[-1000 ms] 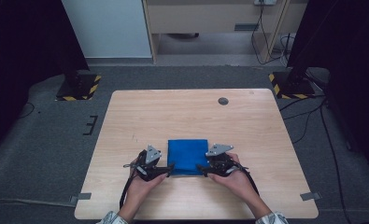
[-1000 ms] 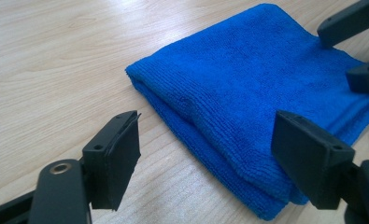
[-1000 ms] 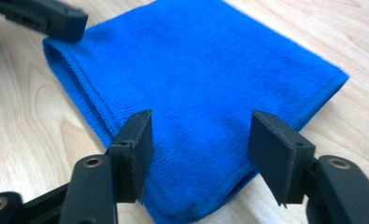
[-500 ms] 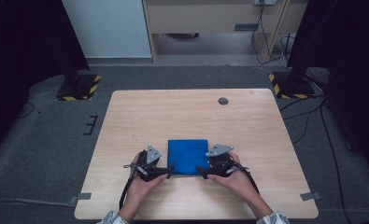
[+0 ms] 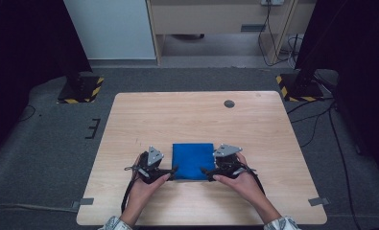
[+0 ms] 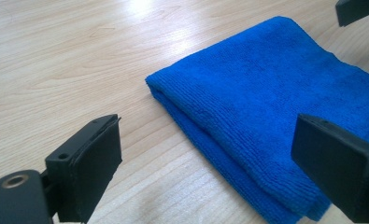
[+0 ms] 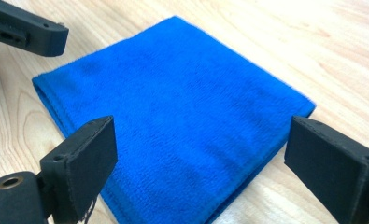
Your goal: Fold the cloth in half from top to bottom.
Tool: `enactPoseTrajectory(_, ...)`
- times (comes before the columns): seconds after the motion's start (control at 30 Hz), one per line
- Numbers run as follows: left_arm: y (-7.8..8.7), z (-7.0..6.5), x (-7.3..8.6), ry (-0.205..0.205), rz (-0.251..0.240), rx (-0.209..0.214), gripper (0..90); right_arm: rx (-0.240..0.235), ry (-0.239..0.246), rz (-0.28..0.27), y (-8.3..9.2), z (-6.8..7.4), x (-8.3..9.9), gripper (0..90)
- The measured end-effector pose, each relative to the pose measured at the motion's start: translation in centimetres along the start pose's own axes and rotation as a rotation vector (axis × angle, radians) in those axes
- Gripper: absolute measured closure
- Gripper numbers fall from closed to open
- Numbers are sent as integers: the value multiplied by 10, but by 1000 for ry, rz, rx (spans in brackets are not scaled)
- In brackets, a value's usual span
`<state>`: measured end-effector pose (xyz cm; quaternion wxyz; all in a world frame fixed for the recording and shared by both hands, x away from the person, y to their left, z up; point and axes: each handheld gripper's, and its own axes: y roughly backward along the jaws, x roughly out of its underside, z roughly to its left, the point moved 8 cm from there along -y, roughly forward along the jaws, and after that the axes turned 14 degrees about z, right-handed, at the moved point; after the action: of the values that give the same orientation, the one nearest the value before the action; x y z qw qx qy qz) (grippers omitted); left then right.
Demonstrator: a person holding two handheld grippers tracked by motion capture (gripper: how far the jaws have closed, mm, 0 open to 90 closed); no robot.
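Light wood table (image 5: 187,120), pale grain, on grey carpet; dark room, 2 hazard-striped stand bases (image 5: 81,91) at upper left and right of high view. Small dark disc (image 5: 229,103) near far edge. Folded blue cloth (image 5: 193,161) flat at lower centre, near front edge; broad bare wood beyond. Left gripper (image 5: 170,170) and right gripper (image 5: 207,171) flank cloth's near corners, jaws just been opening, now spread, pinching nothing. No legible writing.

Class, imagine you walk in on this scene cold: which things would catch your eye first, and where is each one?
The folded blue cloth stands out first, lying flat near the front edge of the pale wooden table. Next come the left gripper and right gripper, one at each side of the cloth; their jaws have just been opening and stand wide, off the cloth.
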<state>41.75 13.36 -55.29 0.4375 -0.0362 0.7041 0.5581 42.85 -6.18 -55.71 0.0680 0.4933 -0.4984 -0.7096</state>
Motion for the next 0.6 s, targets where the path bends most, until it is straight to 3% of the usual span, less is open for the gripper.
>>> enactPoseTrajectory(0.17, 3, 9, -1, 20, -10, 11, 81, 9, -17, -27, 7, -8, -3, 93)
enactPoseTrajectory(0.6, 12, 42, 5, 68, -20, -9, 81, 36, -64, -46, 16, -24, -4, 93)
